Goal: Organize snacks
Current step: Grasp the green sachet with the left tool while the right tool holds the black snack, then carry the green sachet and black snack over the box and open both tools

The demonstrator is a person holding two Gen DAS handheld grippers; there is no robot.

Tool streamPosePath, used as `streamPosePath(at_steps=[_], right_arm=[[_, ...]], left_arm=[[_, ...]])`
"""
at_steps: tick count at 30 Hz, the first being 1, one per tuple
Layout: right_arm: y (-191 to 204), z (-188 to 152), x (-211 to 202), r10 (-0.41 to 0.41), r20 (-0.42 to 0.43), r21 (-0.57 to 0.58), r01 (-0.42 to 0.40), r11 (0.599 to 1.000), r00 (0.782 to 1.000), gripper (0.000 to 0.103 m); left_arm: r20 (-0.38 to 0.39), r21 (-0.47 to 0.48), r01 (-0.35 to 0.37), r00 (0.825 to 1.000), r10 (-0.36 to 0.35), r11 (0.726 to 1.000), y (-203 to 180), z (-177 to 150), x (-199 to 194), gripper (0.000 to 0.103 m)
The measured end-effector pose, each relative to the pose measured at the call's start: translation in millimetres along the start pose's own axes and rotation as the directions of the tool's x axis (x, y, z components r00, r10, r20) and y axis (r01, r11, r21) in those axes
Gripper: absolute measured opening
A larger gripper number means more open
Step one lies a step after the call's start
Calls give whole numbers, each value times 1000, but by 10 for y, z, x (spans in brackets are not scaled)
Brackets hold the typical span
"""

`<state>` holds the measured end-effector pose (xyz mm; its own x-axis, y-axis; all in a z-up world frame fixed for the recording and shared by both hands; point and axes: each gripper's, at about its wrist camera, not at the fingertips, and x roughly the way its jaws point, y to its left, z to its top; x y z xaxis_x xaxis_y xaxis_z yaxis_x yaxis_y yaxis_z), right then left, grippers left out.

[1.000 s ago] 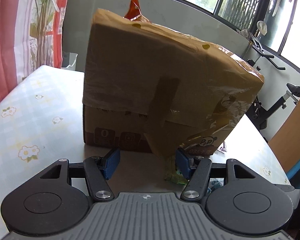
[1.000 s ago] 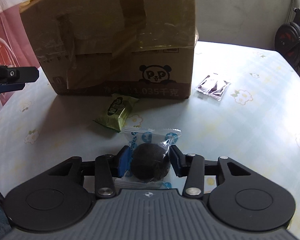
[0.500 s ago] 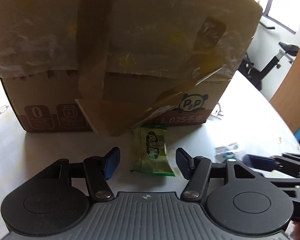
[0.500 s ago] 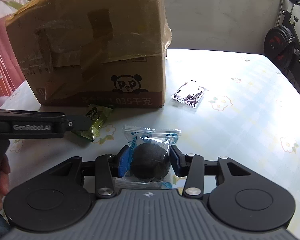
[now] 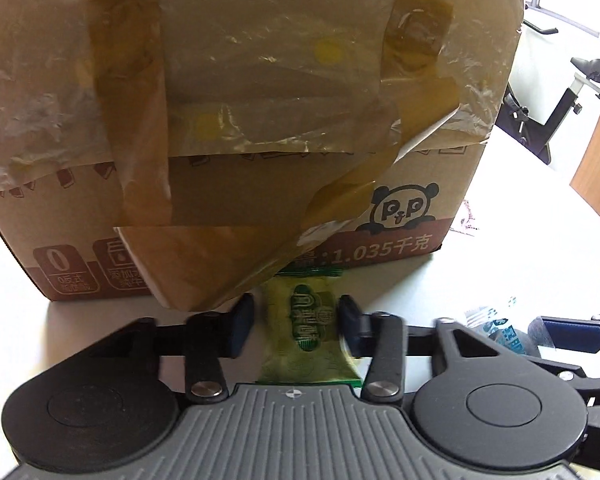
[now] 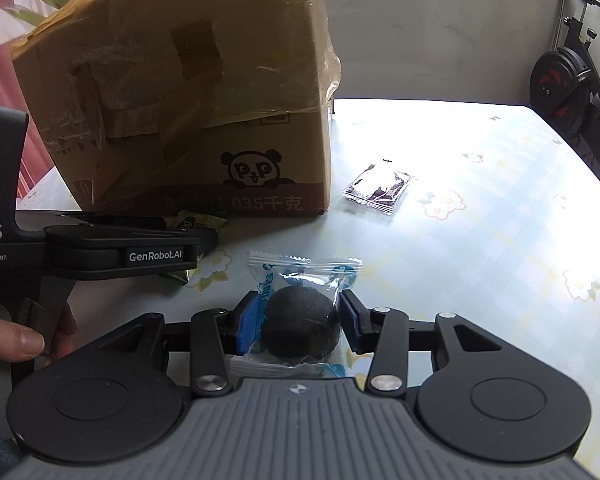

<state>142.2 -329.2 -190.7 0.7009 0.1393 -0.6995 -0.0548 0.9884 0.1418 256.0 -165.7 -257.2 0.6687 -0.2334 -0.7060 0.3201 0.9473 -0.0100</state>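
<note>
Left tool (image 5: 296, 322) sits low on the tabletop (image 6: 480, 240) with its fingers parted around a green snack packet (image 5: 306, 328), one pad on each side; the right pad looks to be against the wrapper and the left pad stands just off it, so the grip does not look closed yet. The packet lies flat, its far end touching or tucked just under a loose flap of tape on the cardboard box (image 5: 260, 120), which stands right behind it. The right tool (image 6: 298, 322) is closed on a clear wrapper with a dark round snack (image 6: 302, 326) inside, the pads pressing the ball from both sides and the crimped end of the wrapper sticking out forward. A third packet, dark and flat (image 6: 380, 188), lies on the tabletop beside the box's right corner, apart from both tools. The green packet looks light and soft, with slick crinkly film that will likely slide or buckle rather than resist; the safest hold is probably across its thick middle, where the filling gives the pads something to bite, not on the thin sealed ends. Pulled carelessly, it may catch on the hanging tape. The round snack seems firm, but it could squirt out of its smooth wrapper if squeezed off-centre.
</note>
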Motion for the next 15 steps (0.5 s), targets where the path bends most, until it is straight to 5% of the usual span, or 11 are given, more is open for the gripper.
streamPosePath(at_steps=[9,15], right_arm=[[-15,21,6,14,-11,10,-14,1000,1000,45],[-11,80,-108,57,24,26,-57,998,998,45]], left_arm=[[-46,8,113,993,-112,994,151,-144,-317,40],[21,-30,160,987,-160,987,355,-184,-758,38]])
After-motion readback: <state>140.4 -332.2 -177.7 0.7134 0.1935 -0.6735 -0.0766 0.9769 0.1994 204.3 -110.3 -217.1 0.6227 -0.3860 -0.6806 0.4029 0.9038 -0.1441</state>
